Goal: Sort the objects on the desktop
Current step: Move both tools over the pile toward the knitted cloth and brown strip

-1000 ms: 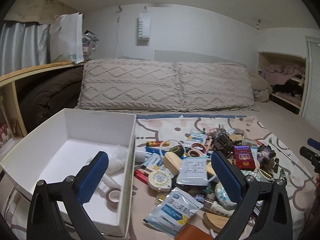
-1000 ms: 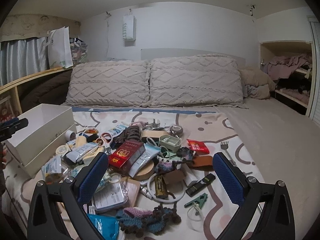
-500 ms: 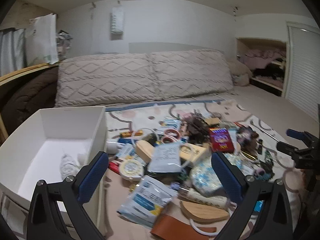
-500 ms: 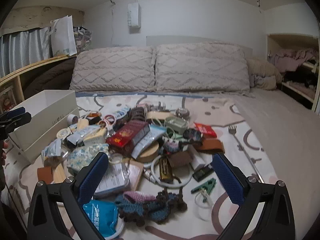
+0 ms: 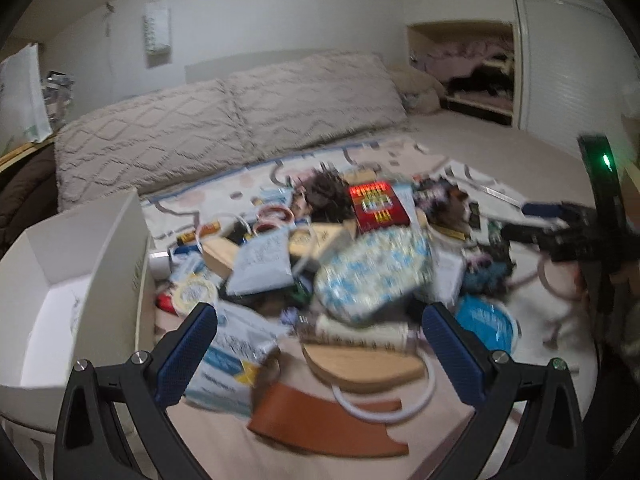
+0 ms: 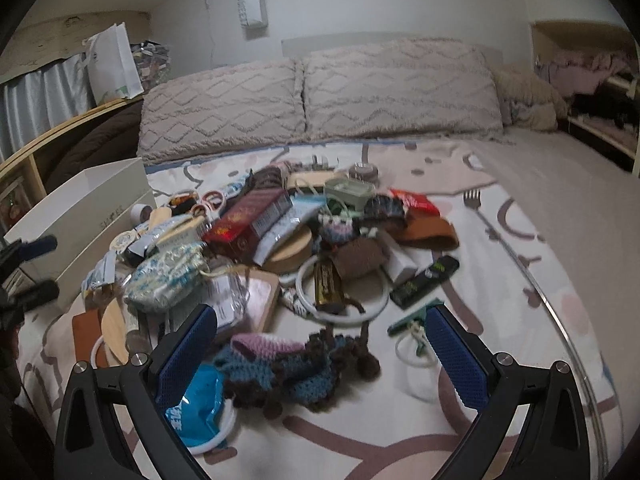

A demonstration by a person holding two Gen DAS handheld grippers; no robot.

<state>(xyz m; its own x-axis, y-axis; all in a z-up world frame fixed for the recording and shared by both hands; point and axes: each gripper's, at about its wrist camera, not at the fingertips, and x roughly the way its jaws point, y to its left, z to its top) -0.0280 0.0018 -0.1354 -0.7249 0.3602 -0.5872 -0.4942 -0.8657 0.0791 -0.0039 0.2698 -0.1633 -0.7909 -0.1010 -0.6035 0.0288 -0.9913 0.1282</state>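
Observation:
A heap of small objects lies on a patterned bedsheet (image 6: 500,208). In the left wrist view my left gripper (image 5: 320,354) stands open above a round wooden piece (image 5: 360,364), a brown leather strip (image 5: 324,420) and a blue-and-white pouch (image 5: 372,272). A red box (image 5: 378,206) lies further back. An open white box (image 5: 92,280) sits at the left. In the right wrist view my right gripper (image 6: 320,356) is open over a blue and brown crochet piece (image 6: 296,364), near a white ring (image 6: 344,292) and a red box (image 6: 248,224).
Two knitted pillows (image 6: 320,96) line the headboard. A fork (image 6: 474,204) lies on the sheet at the right, and a green clip (image 6: 414,316) near my right finger. A wooden shelf (image 6: 52,140) with a white bag stands left. The white box (image 6: 80,216) borders the heap's left side.
My left gripper has swung right, away from the white box and over the heap. My right gripper has dropped lower and closer to the crochet piece. Both stay open.

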